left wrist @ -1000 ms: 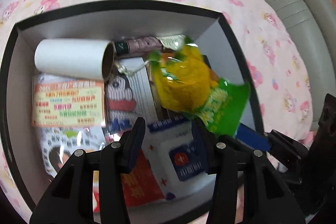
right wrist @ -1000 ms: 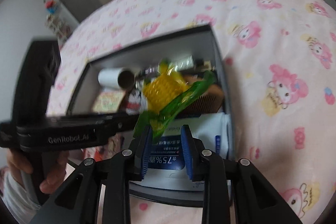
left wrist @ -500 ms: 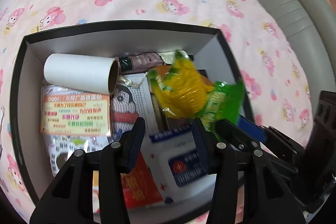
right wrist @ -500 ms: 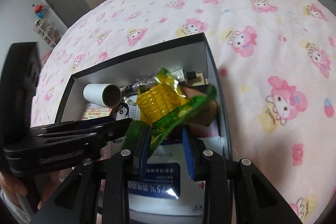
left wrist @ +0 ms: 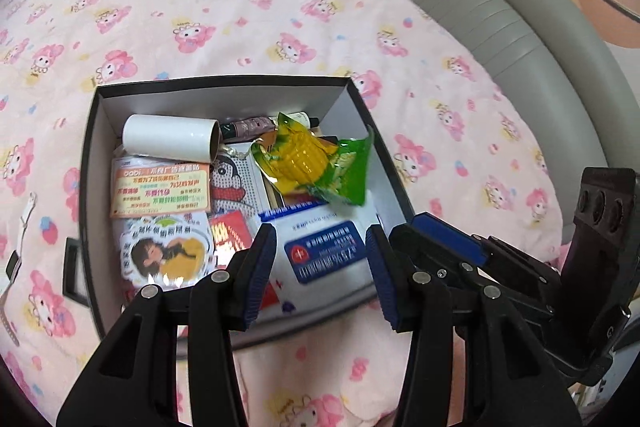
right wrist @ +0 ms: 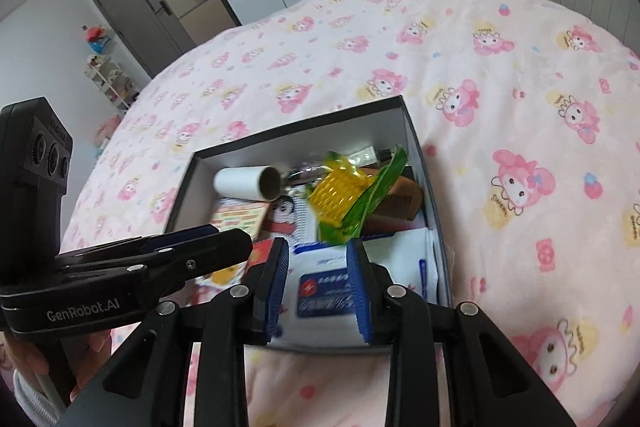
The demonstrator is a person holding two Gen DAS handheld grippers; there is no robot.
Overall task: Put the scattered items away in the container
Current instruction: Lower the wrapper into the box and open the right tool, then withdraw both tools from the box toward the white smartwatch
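A black box with a white inside (left wrist: 224, 99) (right wrist: 296, 135) stands on the pink bed cover. It holds a white roll (left wrist: 172, 139) (right wrist: 248, 183), a wipes pack (left wrist: 324, 251) (right wrist: 328, 291), printed packets, a wooden comb (right wrist: 400, 207) and a yellow-green corn packet (left wrist: 316, 163) (right wrist: 348, 195) lying on top. My left gripper (left wrist: 320, 259) is open and empty above the box's near edge. My right gripper (right wrist: 318, 287) is open and empty, just short of the corn packet. It also shows in the left wrist view (left wrist: 440, 239).
The pink cartoon-print cover (left wrist: 280, 7) (right wrist: 520, 107) lies all round the box. A grey padded headboard (left wrist: 500, 7) runs along the right. A white strap (left wrist: 24, 219) lies on the cover left of the box. A door and shelves (right wrist: 140, 7) stand far off.
The right gripper has opened and let go of the corn packet, which now rests in the box. Both grippers have drawn back and up from the box.
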